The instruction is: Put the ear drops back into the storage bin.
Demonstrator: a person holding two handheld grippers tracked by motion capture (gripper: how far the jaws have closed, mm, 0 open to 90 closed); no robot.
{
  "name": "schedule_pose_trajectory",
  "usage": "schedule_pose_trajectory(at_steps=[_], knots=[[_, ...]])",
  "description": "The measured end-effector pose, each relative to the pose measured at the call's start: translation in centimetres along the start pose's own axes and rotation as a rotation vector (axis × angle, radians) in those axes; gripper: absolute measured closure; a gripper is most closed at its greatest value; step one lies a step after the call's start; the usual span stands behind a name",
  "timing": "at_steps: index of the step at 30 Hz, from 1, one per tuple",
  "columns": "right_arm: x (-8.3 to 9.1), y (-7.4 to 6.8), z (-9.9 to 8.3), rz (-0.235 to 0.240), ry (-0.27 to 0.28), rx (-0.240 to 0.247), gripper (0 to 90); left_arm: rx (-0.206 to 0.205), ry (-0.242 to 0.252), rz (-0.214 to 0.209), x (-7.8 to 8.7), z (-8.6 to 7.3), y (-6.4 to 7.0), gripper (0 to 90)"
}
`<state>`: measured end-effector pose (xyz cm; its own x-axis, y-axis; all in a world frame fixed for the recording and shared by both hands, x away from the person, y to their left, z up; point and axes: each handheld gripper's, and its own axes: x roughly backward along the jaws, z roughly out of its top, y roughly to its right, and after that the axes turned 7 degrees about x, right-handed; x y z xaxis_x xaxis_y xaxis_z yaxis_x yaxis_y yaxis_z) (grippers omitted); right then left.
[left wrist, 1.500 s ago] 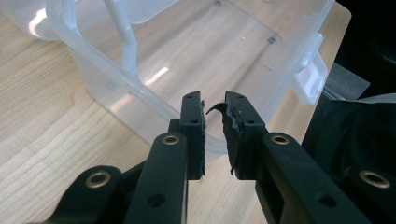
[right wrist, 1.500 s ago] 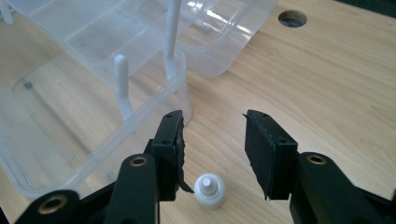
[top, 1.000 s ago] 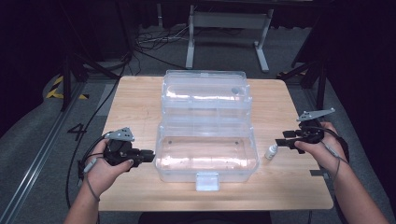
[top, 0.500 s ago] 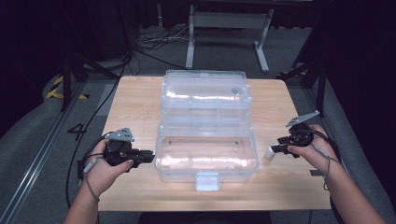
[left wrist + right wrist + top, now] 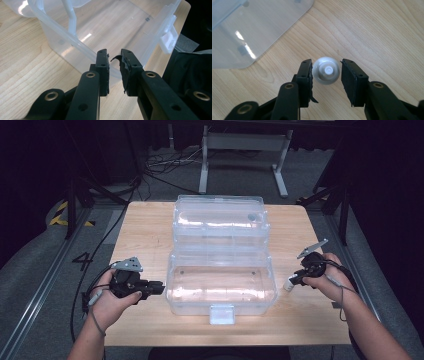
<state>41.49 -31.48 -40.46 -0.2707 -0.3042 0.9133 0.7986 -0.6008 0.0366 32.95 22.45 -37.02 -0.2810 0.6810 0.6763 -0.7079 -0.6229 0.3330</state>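
Clear plastic forms the large hinged box standing open at the middle of the wooden table, its lid laid back toward the far edge and its latch tab facing the person. That leaves the near tub open from above, which suits loading.

A small white bottle stands upright on the bare wood just right of the tub. The right gripper points down over it with one jaw on each side. The left jaw looks to be at or near the bottle's wall and a gap shows at the right jaw, so the jaws are partly open and the bottle is bracketed but not yet clamped.

The left gripper rests low at the tub's left wall, jaws a narrow gap apart and holding nothing; I judge it is waiting or bracing.

The high view gives the layout and both hands. The right gripper view alone reveals the bottle's round top and jaw clearance. The left gripper view shows a torn pad on one jaw.
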Motion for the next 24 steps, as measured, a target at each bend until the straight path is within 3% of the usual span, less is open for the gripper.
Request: schedule_pose_trajectory(at_steps=[6,13,24], knots=[[-0.1,-0.2,0.4,-0.009,-0.024,0.019,70.9,0.006,0.006,0.002,0.1,-0.1,-0.1,76.5],[0.0,-0.2,0.5,-0.001,-0.034,0.014,71.5,0.019,0.030,0.032,0.3,-0.1,-0.3,67.3],[1.2,-0.3,1.1,0.010,-0.036,0.011,71.5,0.040,0.053,0.053,0.7,-0.1,-0.6,62.5]])
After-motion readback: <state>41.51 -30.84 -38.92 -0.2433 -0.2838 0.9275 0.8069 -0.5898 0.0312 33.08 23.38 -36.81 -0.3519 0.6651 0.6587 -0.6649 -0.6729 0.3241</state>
